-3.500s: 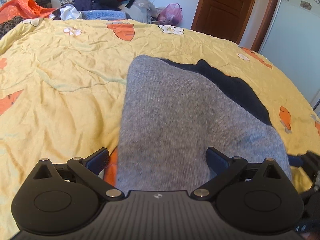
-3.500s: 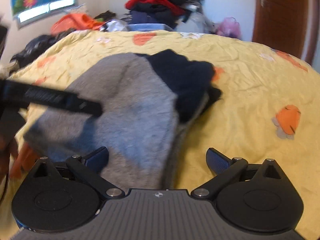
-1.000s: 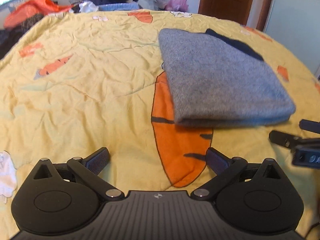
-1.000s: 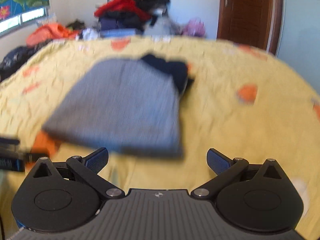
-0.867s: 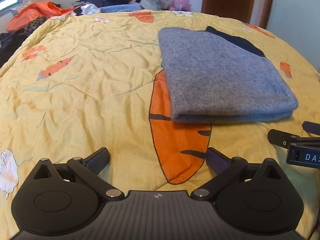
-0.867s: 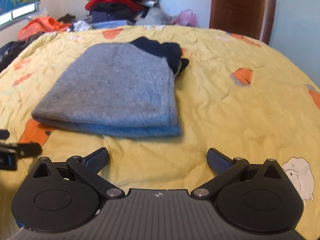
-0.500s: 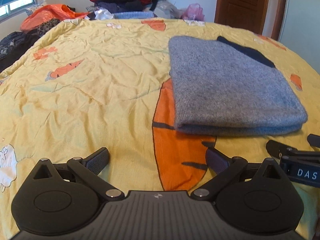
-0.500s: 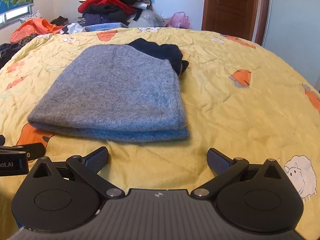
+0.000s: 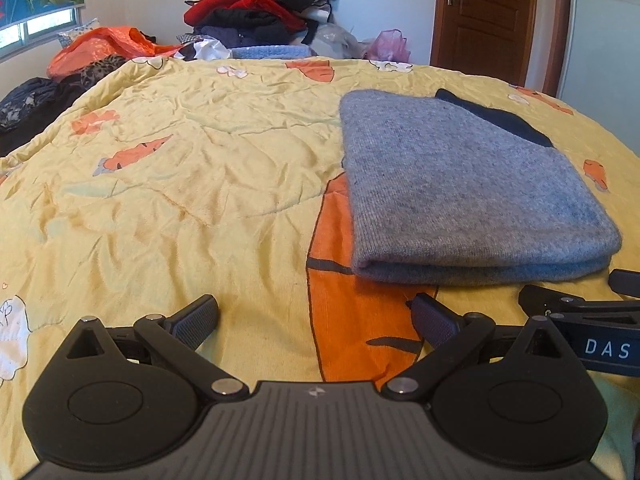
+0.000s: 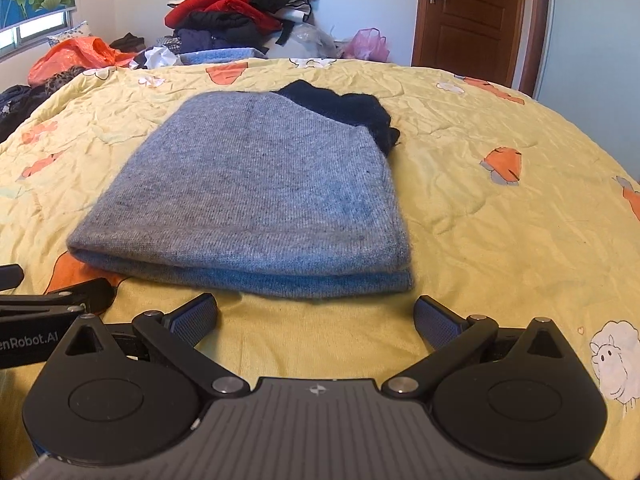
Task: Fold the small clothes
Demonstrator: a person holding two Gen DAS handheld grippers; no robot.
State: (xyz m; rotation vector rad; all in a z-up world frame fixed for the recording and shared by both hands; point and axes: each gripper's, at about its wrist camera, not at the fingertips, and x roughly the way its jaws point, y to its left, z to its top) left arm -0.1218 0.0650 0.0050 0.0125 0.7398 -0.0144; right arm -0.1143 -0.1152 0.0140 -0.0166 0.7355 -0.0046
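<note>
Directly ahead of the right gripper (image 10: pixel 316 318), just beyond its fingertips, lies a folded grey sweater (image 10: pixel 256 188) on a yellow quilt (image 10: pixel 500 240) printed with carrots and sheep. Its folded edge faces the gripper and runs crosswise to the fingers; its long axis runs away from the tool toward the far side of the bed. A dark navy part (image 10: pixel 344 110) of the garment shows at the far right corner. The layers sit flat, one on top of the other, with a bluer lower layer visible along the near edge.

The right gripper has its jaws spread wide and grips nothing. Its fingers are close to the sweater's near edge but apart from it.

The left gripper (image 9: pixel 316 318) is likewise spread wide and empty, over a large orange carrot print (image 9: pixel 352 320). From it, the sweater (image 9: pixel 452 184) lies ahead and to the right. The two tools are side by side, each showing at the edge of the other's view.

Beyond the bed, a heap of clothes (image 10: pixel 240 8) stands against the wall, with a brown door (image 10: pixel 476 16) to the right.
</note>
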